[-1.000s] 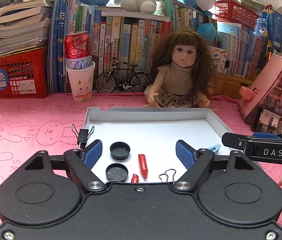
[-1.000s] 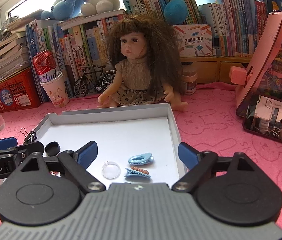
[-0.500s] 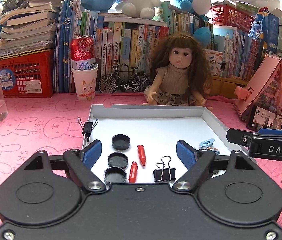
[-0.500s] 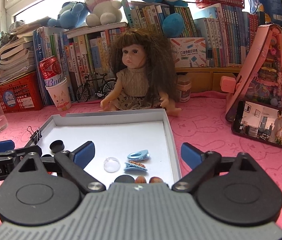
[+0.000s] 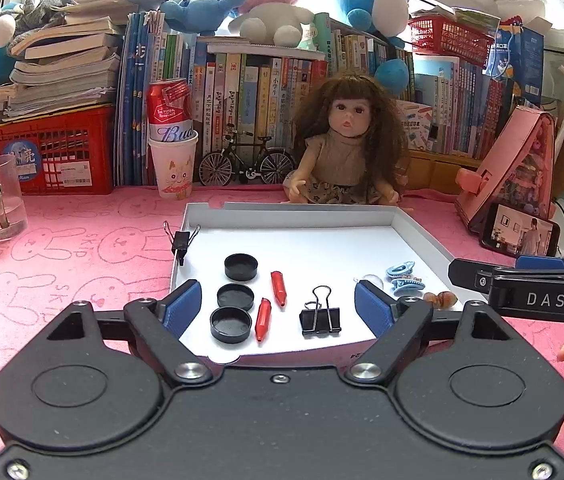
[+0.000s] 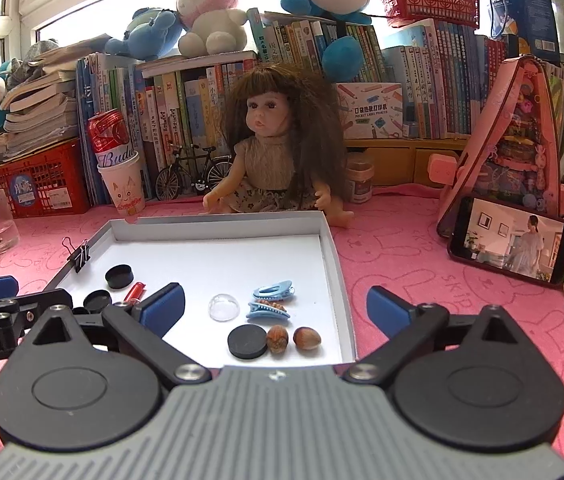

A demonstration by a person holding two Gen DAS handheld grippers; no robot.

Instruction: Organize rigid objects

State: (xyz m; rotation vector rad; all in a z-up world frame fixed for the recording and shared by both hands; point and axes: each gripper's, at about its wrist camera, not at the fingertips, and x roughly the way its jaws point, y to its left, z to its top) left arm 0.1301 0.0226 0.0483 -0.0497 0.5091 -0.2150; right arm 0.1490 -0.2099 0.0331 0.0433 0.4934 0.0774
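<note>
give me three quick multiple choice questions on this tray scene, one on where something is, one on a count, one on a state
1. Where is the binder clip with its handles up at the tray's left side?
A. clipped on the left rim
B. beside the nuts
C. in the glass mug

2. How many red pen caps lie in the tray?
A. one
B. two
C. four

3. How are the right gripper's jaws?
A. shut on a nut
B. shut on a hair clip
C. open, holding nothing

Answers:
1 A: the binder clip grips the tray rim.
2 B: two red pen caps lie side by side.
3 C: the right gripper has widened, pads apart, nothing pressed.
</note>
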